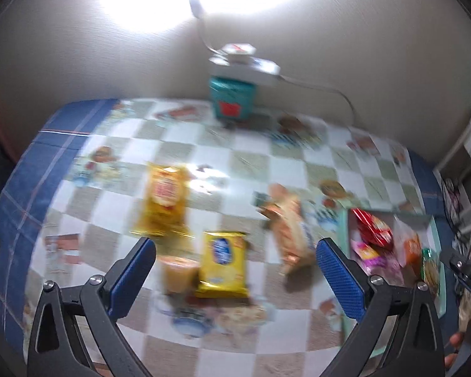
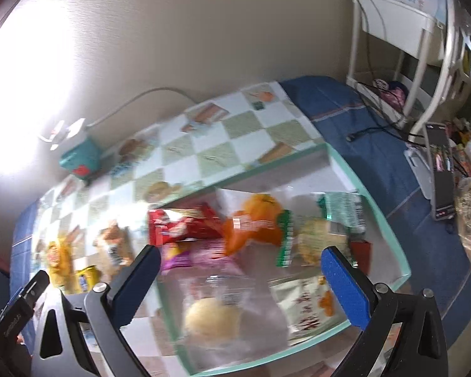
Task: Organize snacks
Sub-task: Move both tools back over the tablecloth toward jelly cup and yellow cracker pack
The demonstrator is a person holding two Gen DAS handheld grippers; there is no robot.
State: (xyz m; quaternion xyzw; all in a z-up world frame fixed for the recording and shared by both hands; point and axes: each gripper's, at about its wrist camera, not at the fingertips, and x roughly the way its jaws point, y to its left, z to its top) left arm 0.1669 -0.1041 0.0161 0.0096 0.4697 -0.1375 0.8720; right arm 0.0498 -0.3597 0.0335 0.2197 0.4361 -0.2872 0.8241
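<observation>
Nearest the left wrist camera stood the left gripper [image 1: 235,260], its blue-padded jaws spread wide with nothing between them, hanging above a small yellow packet [image 1: 224,262] and a pale jelly cup [image 1: 177,273] just beside it. Further out on the checked tablecloth [image 1: 267,163] lay a larger yellow chip bag [image 1: 165,201] and an orange-brown wrapped snack [image 1: 290,235]. All four were still loose on the table, outside the tray.

The right gripper [image 2: 240,279] also stood open and empty, over the pale green tray [image 2: 376,207]. The tray already held a red packet [image 2: 185,223], an orange packet [image 2: 254,223], a pink one [image 2: 201,256], a clear-wrapped bun [image 2: 212,311] and several more (both views were blurred, so labels could not be read).

The likeliest slip, in my judgement, was closing on the packet and cup together, since they touch; the cup could tip or be shoved aside. Slick wrappers may also slide from the pads.

Room was fair on the left: open cloth lay around the loose snacks, with the table edge near the camera. The tray was crowded at its far side, leaving space mainly at its near edge. A teal box [image 1: 232,100] by the wall stood well apart.
</observation>
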